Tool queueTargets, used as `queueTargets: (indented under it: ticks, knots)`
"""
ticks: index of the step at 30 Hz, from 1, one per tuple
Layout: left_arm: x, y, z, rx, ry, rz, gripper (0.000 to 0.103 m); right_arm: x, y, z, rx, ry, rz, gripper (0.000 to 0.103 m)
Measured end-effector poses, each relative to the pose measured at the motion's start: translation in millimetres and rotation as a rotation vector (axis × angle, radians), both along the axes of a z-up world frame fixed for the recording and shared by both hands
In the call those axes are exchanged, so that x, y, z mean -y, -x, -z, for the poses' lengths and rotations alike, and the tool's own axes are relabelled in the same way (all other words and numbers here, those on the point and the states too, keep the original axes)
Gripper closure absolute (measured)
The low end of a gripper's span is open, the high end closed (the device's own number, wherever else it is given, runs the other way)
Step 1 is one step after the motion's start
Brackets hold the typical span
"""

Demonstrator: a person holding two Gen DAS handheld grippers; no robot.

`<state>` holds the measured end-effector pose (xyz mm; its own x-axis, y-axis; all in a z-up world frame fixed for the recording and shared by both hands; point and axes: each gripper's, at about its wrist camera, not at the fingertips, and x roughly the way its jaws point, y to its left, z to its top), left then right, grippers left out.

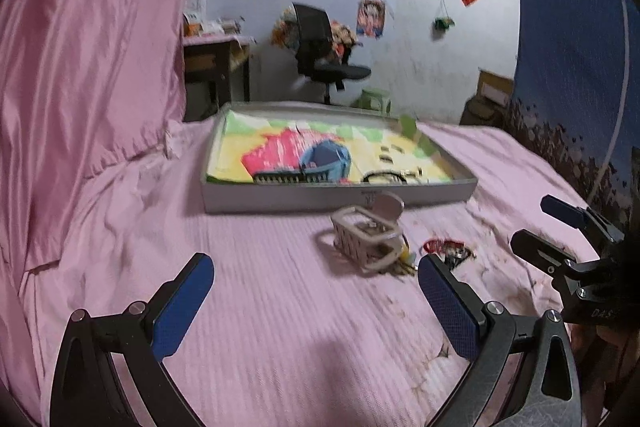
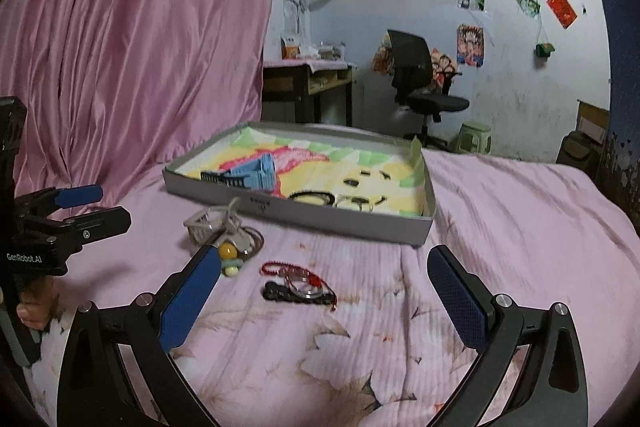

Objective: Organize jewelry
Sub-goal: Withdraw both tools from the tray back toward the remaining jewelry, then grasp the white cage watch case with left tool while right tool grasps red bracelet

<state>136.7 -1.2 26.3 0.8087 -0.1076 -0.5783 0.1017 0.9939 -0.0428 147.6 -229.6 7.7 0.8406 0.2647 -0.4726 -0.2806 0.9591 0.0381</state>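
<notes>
Jaws: left gripper (image 1: 316,281) & right gripper (image 2: 324,275) both spread wide, holding nothing.
Jewelry: red bracelet (image 2: 298,275) on bed (image 2: 520,227), between right jaws.
Tray (image 2: 426,223): farther back on bed, beyond bracelet.

A pink bedspread (image 2: 500,227) carries a grey tray (image 2: 348,223), small white basket (image 2: 200,225), red bracelet (image 2: 288,271)

Pink floral bedspread (image 2: 360,347), red bracelet (image 2: 280,269)
</notes>
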Motion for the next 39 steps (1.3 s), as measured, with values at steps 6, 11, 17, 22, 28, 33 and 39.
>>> queueTargets:
  ticks: [6,11,17,22,28,33,39]
  knots:
    - [0,-13,8,-0.074,0.026,0.037,0.000,-2,-11,15,-0.097,0.008,-0.013,0.002]
    - [0,-21,13,-0.115,0.064,0.070,0.011,-2,-19,23,-0.157,-0.002,-0.030,0.020]
    - [-1,-33,15,-0.157,0.120,0.094,0.025,-5,-32,30,-0.211,-0.013,-0.047,0.038]
    - [-2,-45,15,-0.186,0.191,0.100,0.035,-3,-48,36,-0.260,-0.037,-0.051,0.053]
    - [-5,-65,22,-0.260,0.300,0.080,0.053,-5,-57,46,-0.311,-0.061,-0.066,0.061]
    - [-9,-77,28,-0.310,0.355,0.066,0.065,-12,-64,52,-0.335,-0.045,-0.077,0.069]
    - [-13,-86,32,-0.337,0.375,0.067,0.069,-17,-68,51,-0.336,-0.028,-0.090,0.078]
